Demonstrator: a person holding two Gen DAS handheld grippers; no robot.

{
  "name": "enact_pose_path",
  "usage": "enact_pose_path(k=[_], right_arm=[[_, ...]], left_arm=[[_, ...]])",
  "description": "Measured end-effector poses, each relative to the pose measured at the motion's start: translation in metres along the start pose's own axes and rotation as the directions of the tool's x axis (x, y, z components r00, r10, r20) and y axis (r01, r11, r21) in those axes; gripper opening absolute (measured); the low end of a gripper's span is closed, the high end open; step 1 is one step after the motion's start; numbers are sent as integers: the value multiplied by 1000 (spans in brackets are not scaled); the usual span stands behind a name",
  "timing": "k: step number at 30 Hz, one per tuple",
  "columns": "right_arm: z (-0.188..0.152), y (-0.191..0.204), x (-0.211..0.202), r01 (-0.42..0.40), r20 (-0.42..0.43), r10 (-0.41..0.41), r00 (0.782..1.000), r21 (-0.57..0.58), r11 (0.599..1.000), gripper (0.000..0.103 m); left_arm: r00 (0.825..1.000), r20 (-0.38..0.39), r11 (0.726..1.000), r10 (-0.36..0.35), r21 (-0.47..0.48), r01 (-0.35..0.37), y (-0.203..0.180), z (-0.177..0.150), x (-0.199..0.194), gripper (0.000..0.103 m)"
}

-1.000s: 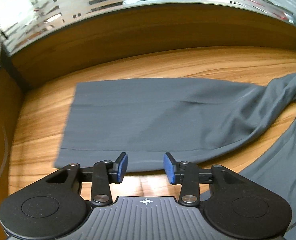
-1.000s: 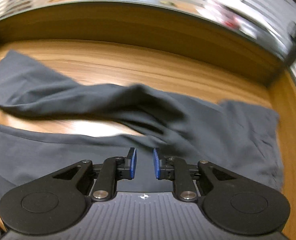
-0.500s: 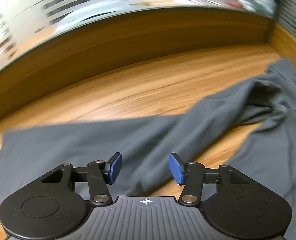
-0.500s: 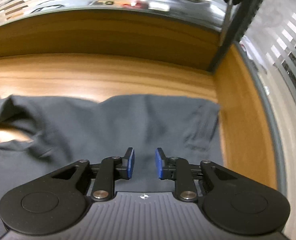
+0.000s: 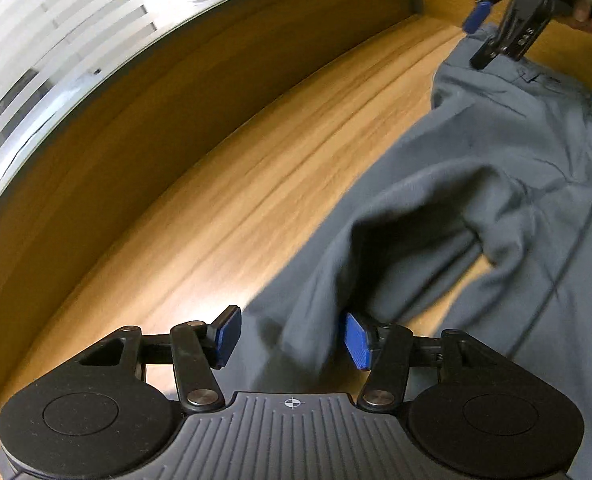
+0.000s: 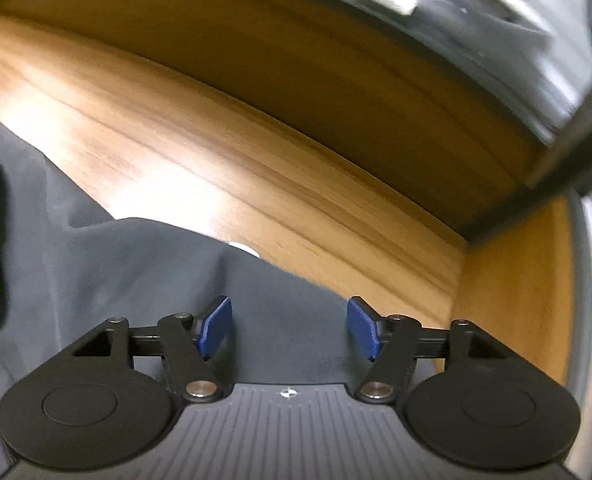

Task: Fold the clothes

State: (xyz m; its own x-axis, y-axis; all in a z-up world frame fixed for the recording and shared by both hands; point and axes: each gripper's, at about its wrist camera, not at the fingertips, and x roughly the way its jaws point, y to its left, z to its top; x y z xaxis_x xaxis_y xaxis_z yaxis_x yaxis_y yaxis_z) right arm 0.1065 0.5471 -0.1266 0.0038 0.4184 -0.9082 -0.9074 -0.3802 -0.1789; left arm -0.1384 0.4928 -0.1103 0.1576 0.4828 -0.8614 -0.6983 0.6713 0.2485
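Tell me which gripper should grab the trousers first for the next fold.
Probably the right gripper: open, low over the waistband edge of the grey trousers, fabric between its fingers. The left gripper, also open, faces only a bunched fold mid-leg.

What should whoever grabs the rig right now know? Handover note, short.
Left tongs: open, holding nothing, low over a bunched leg of the grey trousers.
Right tongs: open, holding nothing, over the trousers' edge near the table's right end; also seen in the left view by the waistband.
Trousers: spread unfolded on the wooden table, creased in the middle, bare wood showing between the legs.
Done: no fold visible.
Left: grip, lay the legs together, smooth, fold.
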Motion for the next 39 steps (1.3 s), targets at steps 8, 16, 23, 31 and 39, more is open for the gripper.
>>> enact_pose_path(k=[8,16,23,31,39], right_arm=[[2,-15,20,-150,-1,150,989,-6,989,47],[-18,-15,-29,-121,84,116,990,62,991,4],[-65,25,-122,-49,139,32,990,123,991,4],[-133,100,-164,-62,27,58,998,223,973,4],[-184,143,-121,-44,-78,81,994,393,919,5]], left_arm=[[996,25,996,-83,-8,83,3,3,5,8],[980,164,993,-117,2,118,8,-17,-61,6],[952,201,973,-231,59,224,-4,-52,-112,6],[925,65,926,-374,82,369,-34,-107,-104,8],[906,-7,905,-422,47,422,-34,-131,-81,20]])
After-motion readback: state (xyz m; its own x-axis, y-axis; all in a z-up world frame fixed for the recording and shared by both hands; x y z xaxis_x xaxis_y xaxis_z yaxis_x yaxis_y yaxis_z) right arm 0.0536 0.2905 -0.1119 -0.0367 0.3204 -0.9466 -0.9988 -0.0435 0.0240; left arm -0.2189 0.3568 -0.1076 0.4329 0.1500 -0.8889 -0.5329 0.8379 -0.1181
